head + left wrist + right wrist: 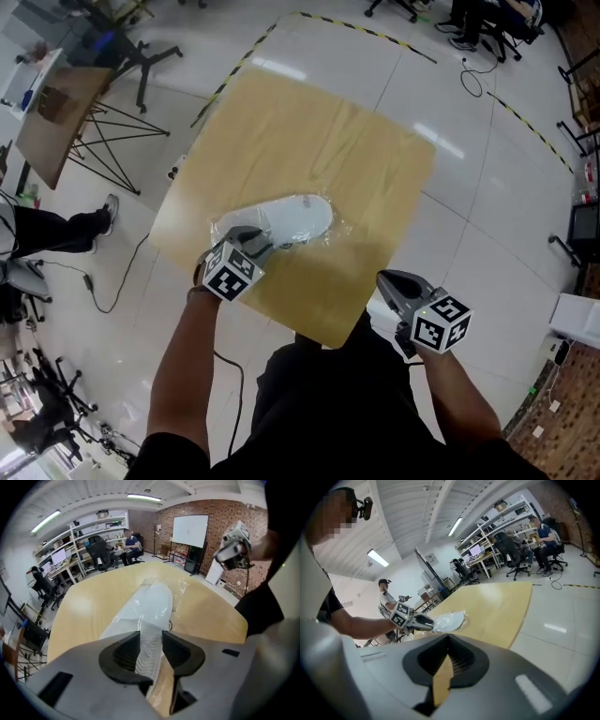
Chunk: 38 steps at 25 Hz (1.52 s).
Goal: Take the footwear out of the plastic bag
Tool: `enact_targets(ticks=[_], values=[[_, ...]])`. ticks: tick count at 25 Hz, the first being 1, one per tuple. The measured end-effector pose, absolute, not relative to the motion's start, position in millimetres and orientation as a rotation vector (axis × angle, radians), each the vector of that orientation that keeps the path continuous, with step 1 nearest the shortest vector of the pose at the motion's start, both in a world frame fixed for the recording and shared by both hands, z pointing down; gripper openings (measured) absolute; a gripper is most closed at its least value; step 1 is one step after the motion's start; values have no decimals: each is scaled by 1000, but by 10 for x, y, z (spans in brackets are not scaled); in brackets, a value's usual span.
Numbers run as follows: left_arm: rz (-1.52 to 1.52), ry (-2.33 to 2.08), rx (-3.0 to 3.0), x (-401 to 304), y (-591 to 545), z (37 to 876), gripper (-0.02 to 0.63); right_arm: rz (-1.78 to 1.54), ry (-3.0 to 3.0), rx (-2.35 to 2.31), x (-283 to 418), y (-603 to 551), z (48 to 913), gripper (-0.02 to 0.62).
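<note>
Two grippers, nearest first: the right gripper (394, 286) hangs at 5 o'clock off the table (309, 131) corner, jaws closed and empty, probably waiting to pin the bag (330, 228). The left gripper (258, 242), tipped steeply down, stands jaws apart astride the heel of the shoe (295, 216), apparently lining up a pinch. The bagged shoe points toward 2 o'clock.

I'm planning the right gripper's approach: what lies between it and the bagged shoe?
Only bare tabletop lies between the right gripper and the bagged shoe, shown in the head view.
</note>
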<state>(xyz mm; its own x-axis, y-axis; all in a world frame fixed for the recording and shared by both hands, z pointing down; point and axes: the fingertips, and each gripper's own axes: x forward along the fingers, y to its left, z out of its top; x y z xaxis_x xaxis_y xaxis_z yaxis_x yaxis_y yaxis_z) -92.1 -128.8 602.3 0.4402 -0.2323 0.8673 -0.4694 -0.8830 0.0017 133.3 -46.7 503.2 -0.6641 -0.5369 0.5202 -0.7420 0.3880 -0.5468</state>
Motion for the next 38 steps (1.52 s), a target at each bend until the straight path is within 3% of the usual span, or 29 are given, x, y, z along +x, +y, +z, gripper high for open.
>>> enact_targets(ticks=[7, 10, 12, 14, 16, 19, 20, 22, 23, 32, 35, 38], values=[[1412, -484, 2552, -1020, -812, 5781, 175, 814, -2323, 939, 1027, -811, 5444, 7], [1191, -580, 2619, -785, -986, 5455, 176, 674, -2266, 826, 781, -939, 5706, 125], [1132, -620, 2591, -688, -1115, 5488, 175, 615, -2217, 765, 643, -1008, 5885, 146], [1184, -606, 2533, -659, -1175, 5697, 165, 565, -2159, 706, 545, -1037, 6048, 146], [1254, -567, 2481, -638, -1169, 5891, 112, 516, -2100, 654, 492, -1004, 6172, 144], [1289, -548, 2448, -628, -1155, 6040, 112, 459, -2059, 654, 483, -981, 6210, 129], [1271, -550, 2450, -642, -1163, 6039, 112, 446, -2056, 674, 484, -1000, 6202, 116], [1220, -552, 2459, -687, -1178, 6017, 109, 421, -2057, 720, 503, -1058, 6184, 23], [1201, -549, 2465, -705, -1176, 6014, 107, 418, -2061, 736, 521, -1080, 6177, 17], [1142, -539, 2492, -739, -1155, 6025, 94, 908, -2149, 1001, 897, -1302, 6068, 2], [1136, -538, 2495, -733, -1154, 6022, 92, 786, -2211, 950, 874, -1342, 5910, 7], [1129, -541, 2500, -735, -1155, 6016, 92, 435, -2168, 712, 576, -1246, 5949, 148]])
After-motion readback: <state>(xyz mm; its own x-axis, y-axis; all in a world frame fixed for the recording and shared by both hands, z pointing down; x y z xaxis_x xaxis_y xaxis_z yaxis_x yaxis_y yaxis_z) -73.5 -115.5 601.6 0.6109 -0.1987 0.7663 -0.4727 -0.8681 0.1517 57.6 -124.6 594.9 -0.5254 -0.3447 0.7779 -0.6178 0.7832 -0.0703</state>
